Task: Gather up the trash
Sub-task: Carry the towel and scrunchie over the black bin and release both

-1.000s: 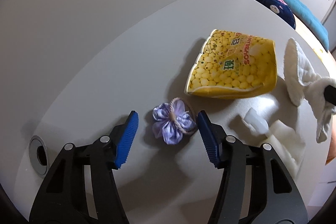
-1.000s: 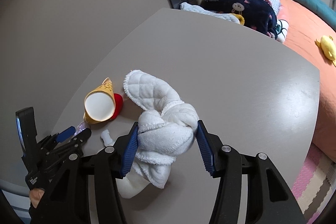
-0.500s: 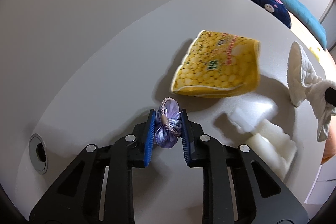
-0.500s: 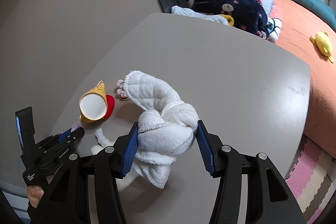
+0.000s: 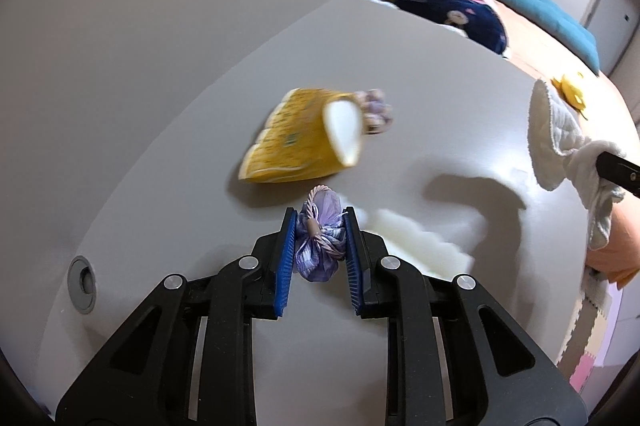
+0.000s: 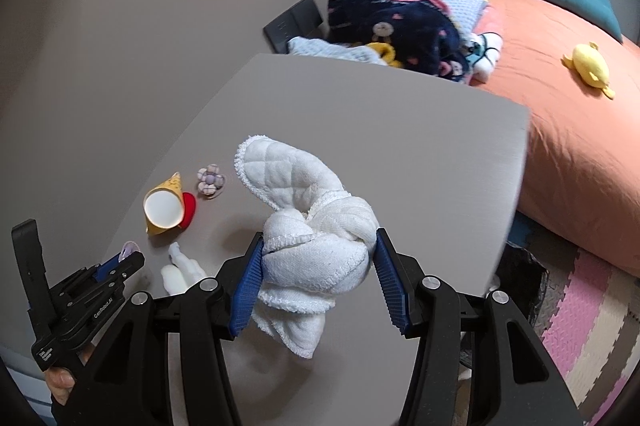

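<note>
My left gripper is shut on a small purple tied pouch and holds it above the grey table. My right gripper is shut on a knotted white cloth, lifted above the table; the cloth also shows in the left wrist view. A yellow snack bag lies open on the table beyond the pouch; it also shows in the right wrist view. A white crumpled wrapper lies beside the left gripper. A purple flower piece lies behind the bag.
A red lid lies against the bag. A cable hole sits in the table's left corner. A bed with piled clothes and a yellow toy stands past the table. A foam mat covers the floor.
My left gripper closed on the purple pouch and lifted it. The right gripper rose and pulled back with the cloth. The purple flower piece behind the bag came into view.
</note>
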